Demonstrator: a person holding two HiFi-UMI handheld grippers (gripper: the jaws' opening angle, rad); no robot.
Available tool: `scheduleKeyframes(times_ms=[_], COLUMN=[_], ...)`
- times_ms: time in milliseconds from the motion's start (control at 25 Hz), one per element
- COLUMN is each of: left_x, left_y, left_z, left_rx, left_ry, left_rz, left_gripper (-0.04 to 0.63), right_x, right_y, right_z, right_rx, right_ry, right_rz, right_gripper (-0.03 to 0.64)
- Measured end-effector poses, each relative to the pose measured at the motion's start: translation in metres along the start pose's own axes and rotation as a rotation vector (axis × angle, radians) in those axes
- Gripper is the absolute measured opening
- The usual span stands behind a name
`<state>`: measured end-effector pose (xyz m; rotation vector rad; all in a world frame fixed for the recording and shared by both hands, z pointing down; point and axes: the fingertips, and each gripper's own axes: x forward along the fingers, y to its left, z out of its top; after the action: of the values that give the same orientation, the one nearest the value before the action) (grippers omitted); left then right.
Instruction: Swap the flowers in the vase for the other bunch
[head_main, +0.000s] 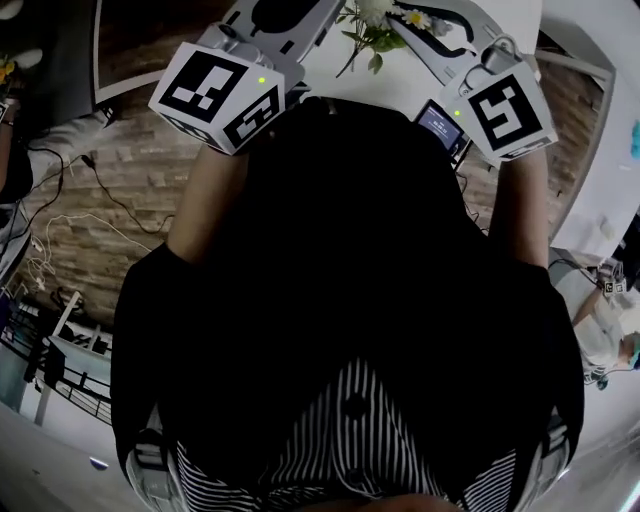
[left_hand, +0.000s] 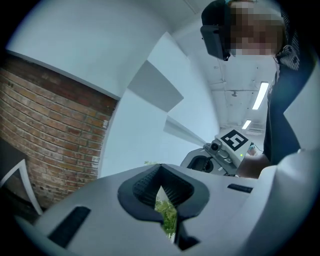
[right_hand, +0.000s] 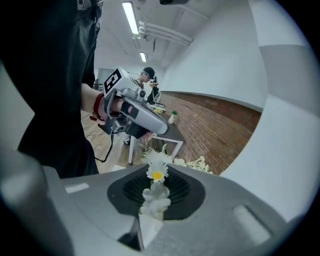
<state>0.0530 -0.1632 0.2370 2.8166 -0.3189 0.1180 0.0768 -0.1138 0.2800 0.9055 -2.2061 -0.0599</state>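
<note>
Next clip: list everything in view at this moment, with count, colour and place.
white daisy bunch: one, white with yellow centre, clamped in the right gripper.
green leafy stems: few, green, in the left gripper's jaw slit.
white table: one, white, under the flowers.
small dark screen device: one, black, at the table's near edge.
red brick wall: one, red-brown, room's side.
black shirt: one, black, the person's torso.
left gripper: one, grey, shut.
right gripper: one, grey, shut.

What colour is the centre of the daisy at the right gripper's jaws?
Yellow, inside white petals. The daisy shows best in the right gripper view.
</note>
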Motion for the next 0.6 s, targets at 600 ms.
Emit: scheduleKeyframes(times_ms=[600], left_x=[-0.124], left_y=[0.117], left_z=[-0.024], left_rx=[-0.093], left_ry=[-0.007], left_rz=[0.269], left_gripper=[0.0], right_x=[0.194], right_y=[0.027], right_z=[0.024], right_rx=[-0.006], right_ry=[0.02], right_rz=[0.265], right_gripper=[0.046])
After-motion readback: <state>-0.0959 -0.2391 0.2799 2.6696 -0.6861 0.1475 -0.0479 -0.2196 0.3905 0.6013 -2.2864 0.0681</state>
